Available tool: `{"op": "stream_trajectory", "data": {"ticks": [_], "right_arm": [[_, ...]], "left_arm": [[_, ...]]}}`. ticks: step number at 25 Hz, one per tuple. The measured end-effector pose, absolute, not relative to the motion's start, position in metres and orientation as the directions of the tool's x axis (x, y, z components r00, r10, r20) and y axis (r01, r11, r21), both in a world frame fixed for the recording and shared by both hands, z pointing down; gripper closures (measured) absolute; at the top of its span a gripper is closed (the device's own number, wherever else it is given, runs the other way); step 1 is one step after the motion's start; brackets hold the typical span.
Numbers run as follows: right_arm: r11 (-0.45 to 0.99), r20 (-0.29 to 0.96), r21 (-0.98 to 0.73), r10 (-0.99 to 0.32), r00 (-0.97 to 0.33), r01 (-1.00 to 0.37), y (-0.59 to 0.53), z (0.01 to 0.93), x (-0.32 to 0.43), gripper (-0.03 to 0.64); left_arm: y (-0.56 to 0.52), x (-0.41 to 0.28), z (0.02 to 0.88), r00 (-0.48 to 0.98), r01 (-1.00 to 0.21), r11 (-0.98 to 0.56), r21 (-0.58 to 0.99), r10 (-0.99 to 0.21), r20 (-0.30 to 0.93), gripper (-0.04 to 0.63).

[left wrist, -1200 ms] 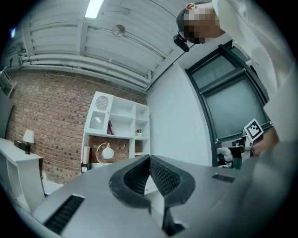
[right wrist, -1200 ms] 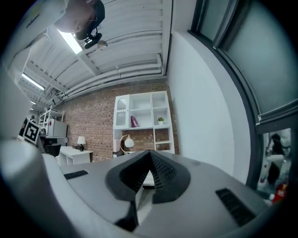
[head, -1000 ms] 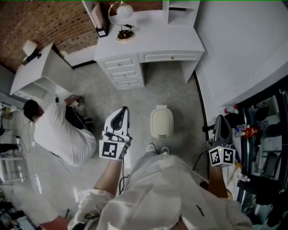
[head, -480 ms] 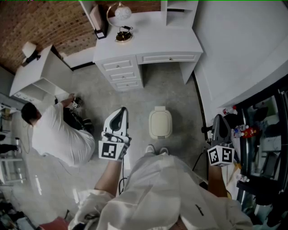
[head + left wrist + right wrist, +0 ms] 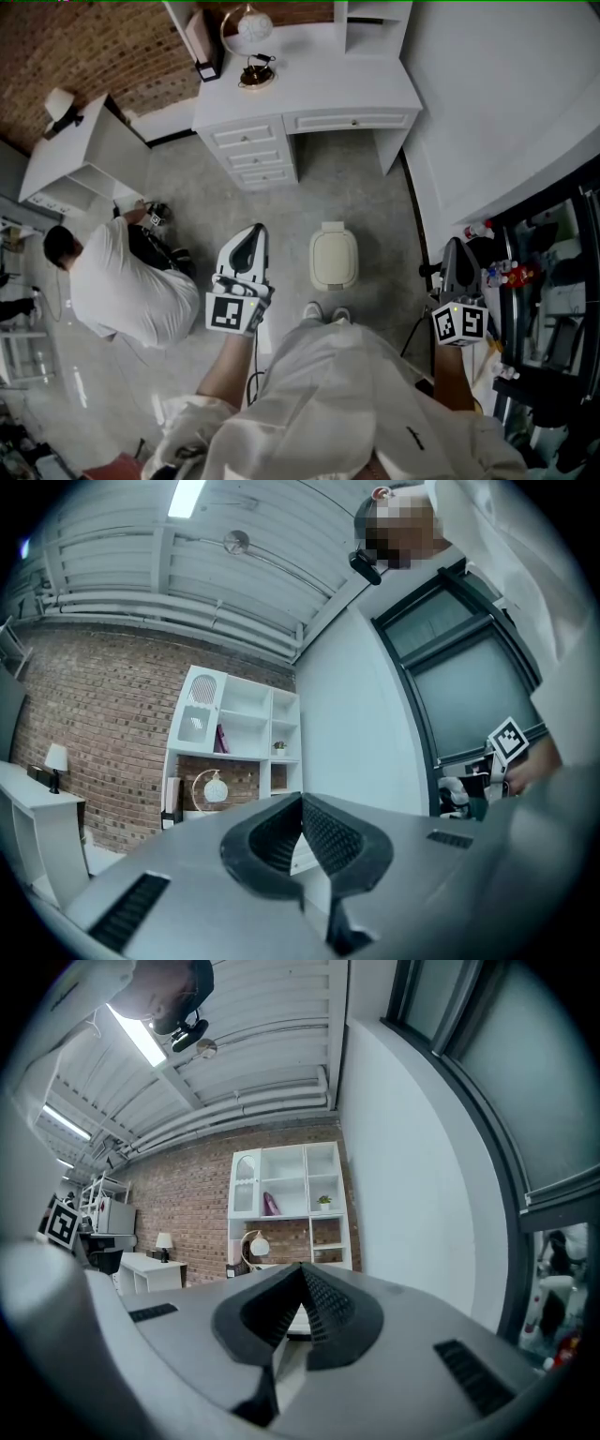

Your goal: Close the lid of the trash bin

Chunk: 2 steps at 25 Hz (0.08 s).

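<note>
A small cream trash bin [image 5: 334,258] stands on the grey floor in front of my feet, its lid lying down flat. My left gripper [image 5: 251,231] is held level to the left of the bin, well above the floor; its jaws are shut with nothing between them. My right gripper [image 5: 457,247] hangs to the right of the bin, also shut and empty. In the left gripper view the left gripper [image 5: 302,799] points at the far shelves, and in the right gripper view the right gripper [image 5: 302,1269] does the same; the bin is not in either view.
A white desk [image 5: 309,89] with drawers and a globe lamp [image 5: 255,26] stands beyond the bin. A person in a white shirt [image 5: 131,281] crouches at the left by a white cabinet [image 5: 89,155]. A black rack with small items [image 5: 539,291] stands at the right.
Both grippers have kept still. The crouching person at the left has shifted slightly, and the view has drifted a little.
</note>
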State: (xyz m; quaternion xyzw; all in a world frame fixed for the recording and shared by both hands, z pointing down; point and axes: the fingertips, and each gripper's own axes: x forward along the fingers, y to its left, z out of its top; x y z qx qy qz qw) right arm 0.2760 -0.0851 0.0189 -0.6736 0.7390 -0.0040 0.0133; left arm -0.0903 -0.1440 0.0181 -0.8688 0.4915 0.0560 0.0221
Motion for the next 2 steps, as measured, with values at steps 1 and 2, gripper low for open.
{"op": "stream_trajectory", "data": {"ticks": [1,2], "right_arm": [[0.093,-0.014,-0.023,-0.996,-0.093,-0.995,-0.0856,0.0182,0.2756,0.6],[0.094,-0.014,-0.022,-0.996,-0.093,-0.995,-0.086,0.0176,0.2752,0.6]], "left_arm": [[-0.1443,-0.0901,0.0178,0.511,-0.856,-0.517,0.017,-0.851,-0.118,0.569],[-0.1445,-0.0899,0.0175,0.512,-0.856,-0.517,0.017,-0.851,-0.117,0.569]]}}
